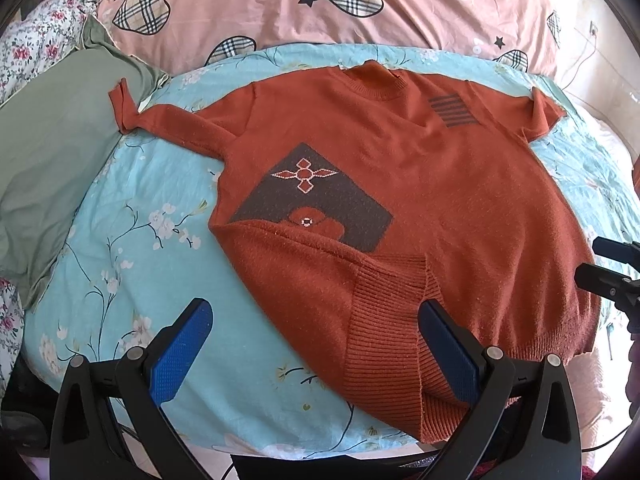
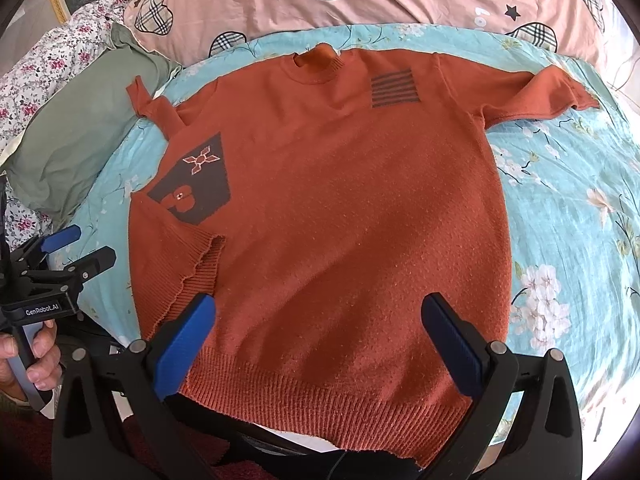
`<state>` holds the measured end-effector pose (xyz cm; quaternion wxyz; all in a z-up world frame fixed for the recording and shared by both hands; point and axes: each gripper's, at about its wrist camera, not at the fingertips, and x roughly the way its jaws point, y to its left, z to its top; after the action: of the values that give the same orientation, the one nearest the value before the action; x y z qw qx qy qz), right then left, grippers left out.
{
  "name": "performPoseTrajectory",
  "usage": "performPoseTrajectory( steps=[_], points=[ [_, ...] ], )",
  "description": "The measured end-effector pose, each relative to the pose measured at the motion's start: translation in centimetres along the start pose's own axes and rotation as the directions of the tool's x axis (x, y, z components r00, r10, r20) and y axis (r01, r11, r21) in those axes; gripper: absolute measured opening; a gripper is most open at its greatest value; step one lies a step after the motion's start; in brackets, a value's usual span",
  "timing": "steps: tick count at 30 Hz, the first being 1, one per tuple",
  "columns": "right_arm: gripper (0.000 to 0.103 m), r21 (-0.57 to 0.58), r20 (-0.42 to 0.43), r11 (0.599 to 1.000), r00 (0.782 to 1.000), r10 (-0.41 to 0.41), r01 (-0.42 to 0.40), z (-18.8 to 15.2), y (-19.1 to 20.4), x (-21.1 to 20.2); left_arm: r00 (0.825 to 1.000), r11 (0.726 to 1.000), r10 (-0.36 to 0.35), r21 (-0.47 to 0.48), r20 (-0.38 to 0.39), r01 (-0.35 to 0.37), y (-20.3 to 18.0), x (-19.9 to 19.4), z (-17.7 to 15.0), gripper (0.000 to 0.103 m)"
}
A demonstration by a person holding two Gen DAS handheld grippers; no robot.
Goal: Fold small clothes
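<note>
An orange knitted sweater (image 1: 420,168) lies face up on the blue flowered sheet, neck away from me; it also shows in the right wrist view (image 2: 340,200). Its lower left hem corner (image 1: 384,320) is folded up over a dark patch with a flower motif (image 1: 316,196). My left gripper (image 1: 316,320) is open and empty, its right finger over the folded corner. My right gripper (image 2: 320,316) is open and empty above the ribbed hem (image 2: 320,396). The left gripper also shows at the left of the right wrist view (image 2: 76,252).
A green cloth (image 1: 44,168) lies left of the sweater. A pink quilt with plaid hearts (image 1: 320,4) lies behind it and a floral fabric (image 2: 44,76) at far left. The sheet (image 2: 568,200) ends at the bed's front edge below the grippers.
</note>
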<state>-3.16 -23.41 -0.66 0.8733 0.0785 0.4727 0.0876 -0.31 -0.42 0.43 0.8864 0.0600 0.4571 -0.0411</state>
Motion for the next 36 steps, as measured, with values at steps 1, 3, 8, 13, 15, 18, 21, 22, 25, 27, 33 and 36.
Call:
performPoseTrajectory(
  steps=[1,3,8,13,15,18,21,22,25,27,33,36],
  points=[
    [0.103,0.003,0.002,1.000,1.000,0.004,-0.005,0.0,0.0,-0.1,1.000,1.000,-0.001,0.000,0.000,0.001,0.0,0.0,0.0,0.103],
    [0.103,0.005,0.004,1.000,1.000,0.005,-0.005,0.1,-0.1,-0.1,1.000,1.000,-0.004,0.002,0.001,0.004,0.4,0.1,0.2,0.103],
    [0.103,0.003,-0.004,1.000,1.000,-0.004,0.004,0.1,-0.1,-0.1,1.000,1.000,-0.017,0.001,-0.001,0.017,0.4,0.1,0.4,0.103],
    [0.103,0.001,-0.008,1.000,1.000,-0.008,0.008,0.2,-0.1,0.0,0.999,0.999,-0.034,-0.008,0.005,0.034,0.3,0.2,0.4,0.103],
    [0.103,0.001,-0.007,1.000,1.000,-0.007,0.007,0.1,-0.1,0.1,1.000,1.000,-0.018,0.008,-0.005,0.018,0.2,0.3,0.4,0.103],
    [0.103,0.002,-0.012,1.000,1.000,-0.015,0.015,0.1,-0.1,0.1,1.000,0.999,0.016,0.035,-0.012,-0.016,-0.1,0.5,0.4,0.103],
    [0.103,0.006,-0.009,1.000,1.000,-0.014,0.014,0.1,-0.3,0.1,0.999,1.000,0.001,0.026,-0.038,0.000,0.0,0.7,0.4,0.103],
    [0.103,0.007,0.004,1.000,1.000,-0.009,0.009,0.1,-0.4,0.1,0.999,1.000,0.000,0.026,-0.040,0.001,0.0,0.8,0.5,0.103],
    [0.103,0.001,0.020,1.000,1.000,-0.015,0.015,0.2,-0.6,0.1,0.999,1.000,-0.012,0.016,-0.036,0.012,0.0,1.0,0.5,0.103],
    [0.103,0.006,0.022,1.000,1.000,-0.015,0.014,0.2,-0.6,0.2,1.000,1.000,-0.011,0.015,-0.020,0.012,0.0,1.1,0.6,0.103],
    [0.103,0.032,0.050,0.999,0.999,0.010,-0.011,0.5,-1.4,0.2,0.999,1.000,-0.028,0.006,-0.035,0.028,-0.1,1.5,0.8,0.103],
    [0.103,0.043,0.063,0.999,0.998,0.003,-0.006,0.6,-2.2,0.1,0.999,1.000,-0.029,0.010,-0.031,0.029,-0.3,1.9,1.1,0.103]
  ],
)
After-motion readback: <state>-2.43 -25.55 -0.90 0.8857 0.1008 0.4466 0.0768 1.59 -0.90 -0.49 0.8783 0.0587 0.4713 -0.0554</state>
